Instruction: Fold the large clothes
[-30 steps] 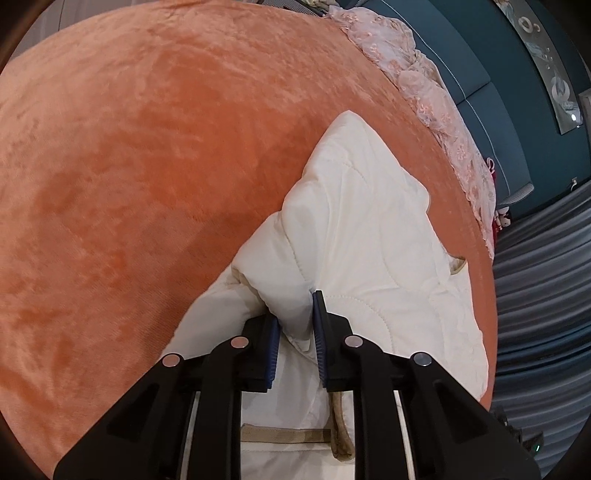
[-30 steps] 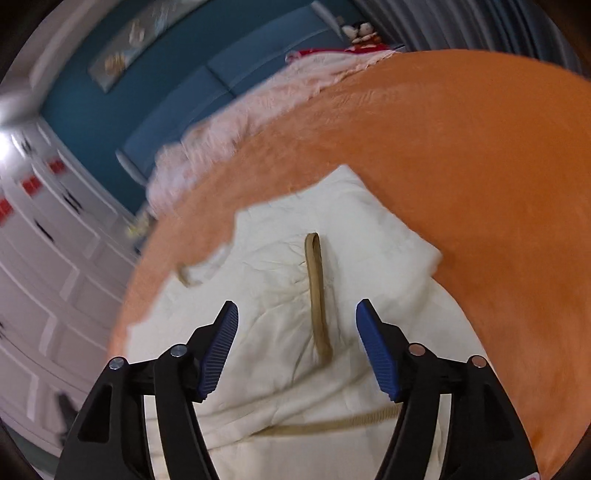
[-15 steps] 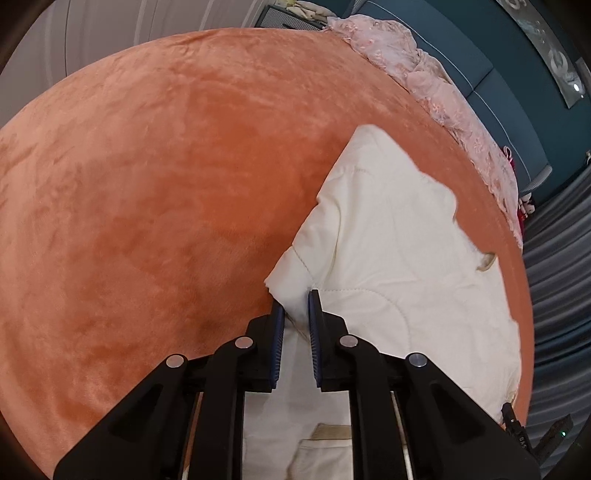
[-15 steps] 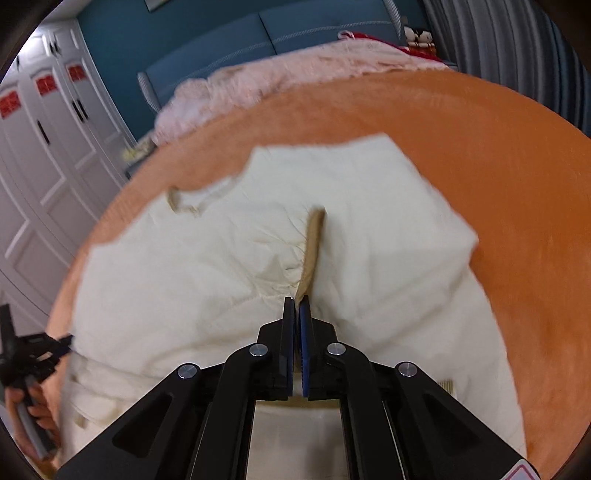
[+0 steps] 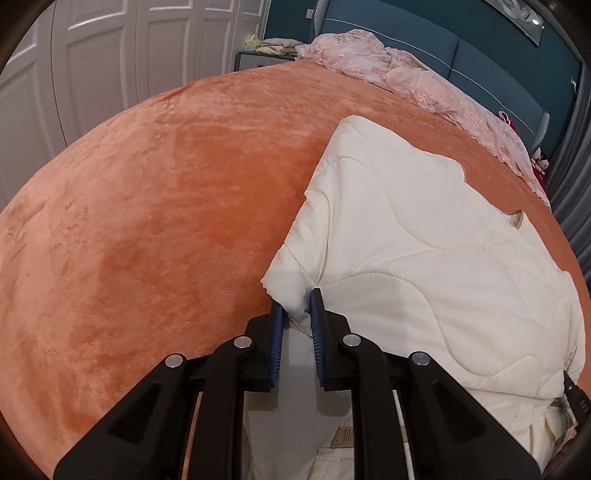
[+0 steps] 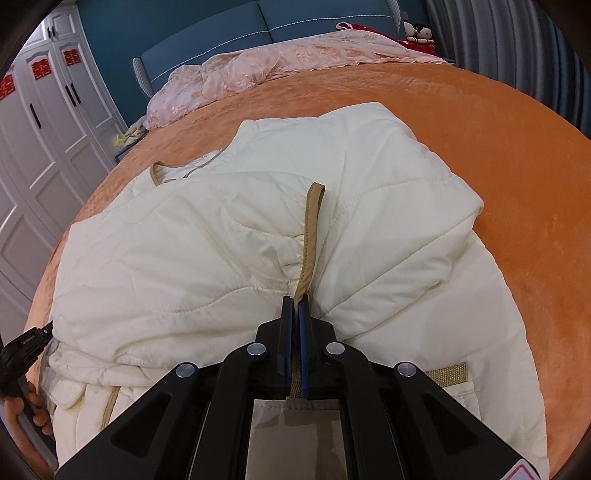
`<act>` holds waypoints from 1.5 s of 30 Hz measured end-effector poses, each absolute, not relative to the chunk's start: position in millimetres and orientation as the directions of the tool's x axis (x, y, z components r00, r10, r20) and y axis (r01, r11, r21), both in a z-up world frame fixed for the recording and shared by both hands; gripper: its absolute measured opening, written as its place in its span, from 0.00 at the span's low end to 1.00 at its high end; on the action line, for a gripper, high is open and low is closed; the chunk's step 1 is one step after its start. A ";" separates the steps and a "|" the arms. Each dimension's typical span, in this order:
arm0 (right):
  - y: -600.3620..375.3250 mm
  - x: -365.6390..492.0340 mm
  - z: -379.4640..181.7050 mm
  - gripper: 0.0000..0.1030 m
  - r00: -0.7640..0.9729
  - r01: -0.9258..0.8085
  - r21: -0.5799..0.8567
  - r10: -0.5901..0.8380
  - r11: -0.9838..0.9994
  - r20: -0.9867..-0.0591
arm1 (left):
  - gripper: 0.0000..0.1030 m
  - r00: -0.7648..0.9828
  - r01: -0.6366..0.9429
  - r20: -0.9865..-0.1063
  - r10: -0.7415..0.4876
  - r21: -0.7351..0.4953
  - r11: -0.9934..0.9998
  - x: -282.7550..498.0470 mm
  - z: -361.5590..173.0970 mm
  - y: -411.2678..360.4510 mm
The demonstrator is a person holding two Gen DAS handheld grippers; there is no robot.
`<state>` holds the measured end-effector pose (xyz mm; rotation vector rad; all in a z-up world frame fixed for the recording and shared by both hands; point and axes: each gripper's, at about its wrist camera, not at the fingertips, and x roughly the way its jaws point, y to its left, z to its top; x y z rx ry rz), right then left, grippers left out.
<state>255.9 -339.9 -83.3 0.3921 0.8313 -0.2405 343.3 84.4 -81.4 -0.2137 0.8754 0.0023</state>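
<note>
A cream quilted jacket [image 5: 424, 236] with tan trim lies on an orange plush bedspread [image 5: 147, 206]. My left gripper [image 5: 297, 299] is shut on a folded corner of the jacket at its left edge. My right gripper [image 6: 295, 301] is shut on the tan trim strip [image 6: 310, 236] along the jacket's front edge, in the middle of the jacket [image 6: 184, 258]. The left gripper's handle and the hand holding it show at the lower left of the right wrist view [image 6: 22, 354].
A pink lace blanket [image 6: 280, 62] is bunched at the far end of the bed against a blue headboard [image 6: 229, 22]. White wardrobe doors [image 6: 40, 122] stand to the left. Grey curtains [image 6: 517, 48] hang on the right. Orange bedspread [image 6: 517, 155] surrounds the jacket.
My right gripper closed on the tan trim after being open a second ago. My left gripper kept its hold and both views tilted up, showing more of the room.
</note>
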 end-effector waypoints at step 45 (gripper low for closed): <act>-234.9 570.8 -70.7 0.51 0.606 0.039 0.419 0.312 0.907 -0.732 | 0.48 0.546 -0.031 -0.818 -0.179 -0.233 0.972 554.7 -74.5 22.8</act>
